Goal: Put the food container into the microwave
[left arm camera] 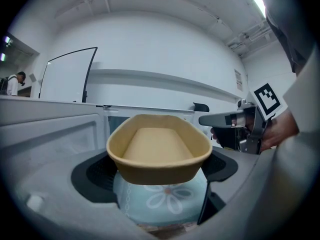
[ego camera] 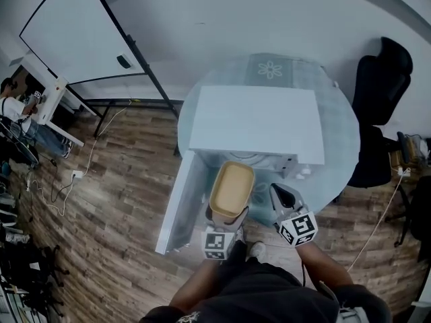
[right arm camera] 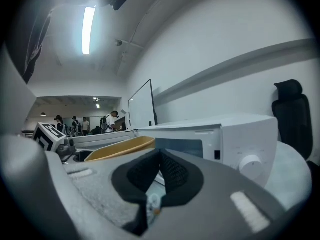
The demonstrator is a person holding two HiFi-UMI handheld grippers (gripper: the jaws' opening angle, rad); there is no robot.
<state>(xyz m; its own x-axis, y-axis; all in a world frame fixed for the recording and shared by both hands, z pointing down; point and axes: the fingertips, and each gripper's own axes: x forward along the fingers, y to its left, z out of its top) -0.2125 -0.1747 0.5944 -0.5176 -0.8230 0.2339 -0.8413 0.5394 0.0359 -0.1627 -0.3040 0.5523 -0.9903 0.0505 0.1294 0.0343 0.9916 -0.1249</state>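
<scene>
Two devices work in front of a white box-shaped microwave (ego camera: 256,123) that stands on a round pale glass bench (ego camera: 340,123). The left hand-held gripper (ego camera: 225,222) is clamped on the near end of a tan, shallow oval food container (ego camera: 232,188). It holds the container level and clear of the bench, with the far end right at the microwave's open front. The microwave's white door (ego camera: 178,207) stands swung out to the left. Just right of the container, the right hand-held gripper (ego camera: 283,197) has its jaws pressed together with nothing between them.
</scene>
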